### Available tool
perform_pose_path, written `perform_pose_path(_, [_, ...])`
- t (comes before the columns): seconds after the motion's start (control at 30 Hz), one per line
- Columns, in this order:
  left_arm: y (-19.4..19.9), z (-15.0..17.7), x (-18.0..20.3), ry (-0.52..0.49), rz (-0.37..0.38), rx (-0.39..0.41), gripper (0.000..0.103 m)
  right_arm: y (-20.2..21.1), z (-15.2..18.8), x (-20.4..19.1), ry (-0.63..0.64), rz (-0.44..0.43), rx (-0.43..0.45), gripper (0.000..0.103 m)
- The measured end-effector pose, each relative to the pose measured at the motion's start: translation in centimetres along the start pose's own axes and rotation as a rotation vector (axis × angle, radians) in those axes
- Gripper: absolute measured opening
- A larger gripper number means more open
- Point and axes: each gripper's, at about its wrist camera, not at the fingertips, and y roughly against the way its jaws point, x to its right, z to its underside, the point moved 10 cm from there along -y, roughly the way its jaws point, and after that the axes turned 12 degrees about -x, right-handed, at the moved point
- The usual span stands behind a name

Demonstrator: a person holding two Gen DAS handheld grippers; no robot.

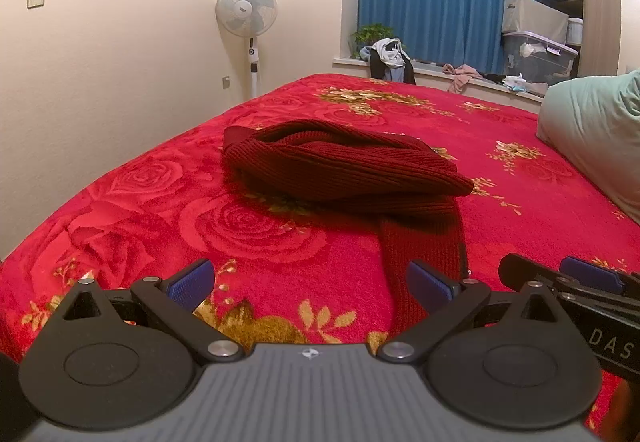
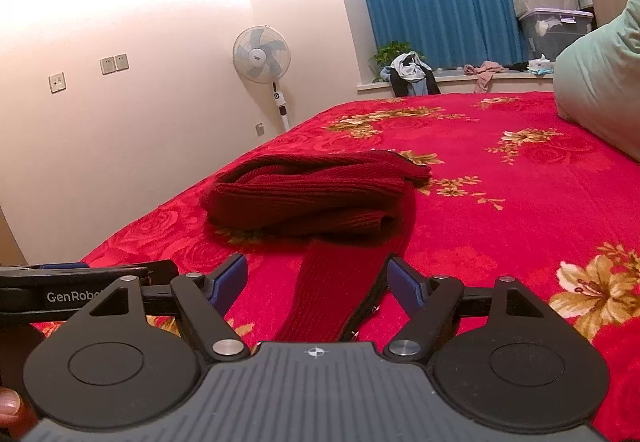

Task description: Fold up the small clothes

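Note:
A dark red ribbed knit garment (image 1: 340,169) lies bunched in a heap on the red floral blanket (image 1: 160,209). One long strip of it (image 1: 424,262) runs toward me. My left gripper (image 1: 310,286) is open just left of that strip, with only blanket between its blue pads (image 1: 190,288). My right gripper (image 2: 318,284) is open with the strip (image 2: 332,290) lying between its fingers. The strip's dark edge is close to the right pad (image 2: 404,286), and a gap shows at the left pad. The two grippers sit side by side: right gripper (image 1: 548,274), left gripper (image 2: 116,268).
A pale green pillow (image 1: 592,129) lies on the bed's right side. The bed's edge drops off at the left toward the wall and a standing fan (image 1: 247,11). Loose clothes (image 1: 390,59) and storage boxes (image 1: 536,41) sit on the window ledge behind the bed.

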Motion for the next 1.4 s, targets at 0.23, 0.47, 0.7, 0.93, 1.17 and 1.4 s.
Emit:
perform_pose_path(0.23, [0.0, 0.0, 0.0, -0.001, 0.001, -0.001, 0.102, 0.0, 0.0, 0.0, 0.001, -0.001, -0.001, 0.074])
perform_pose_path(0.47, [0.0, 0.0, 0.1, 0.002, 0.000, -0.003, 0.102, -0.1, 0.1, -0.1, 0.001, -0.002, -0.002, 0.073])
perform_pose_path(0.7, [0.0, 0.1, 0.1, 0.004, 0.000, -0.003, 0.102, -0.1, 0.1, -0.1, 0.003, -0.003, -0.004, 0.071])
perform_pose_path(0.93, [0.4, -0.7, -0.2, 0.008, 0.030, 0.011, 0.083, -0.4, 0.1, 0.5, -0.025, 0.006, -0.016, 0.031])
perform_pose_path(1.17, [-2.7, -6.8, -1.5, -0.034, 0.108, -0.046, 0.014, -1.1, 0.4, 2.2, -0.096, 0.014, -0.049, 0.029])
perform_pose_path(1.4, [-8.0, -13.5, -3.2, -0.088, 0.080, 0.046, 0.014, -2.4, 1.6, 2.9, -0.087, 0.031, -0.103, 0.030])
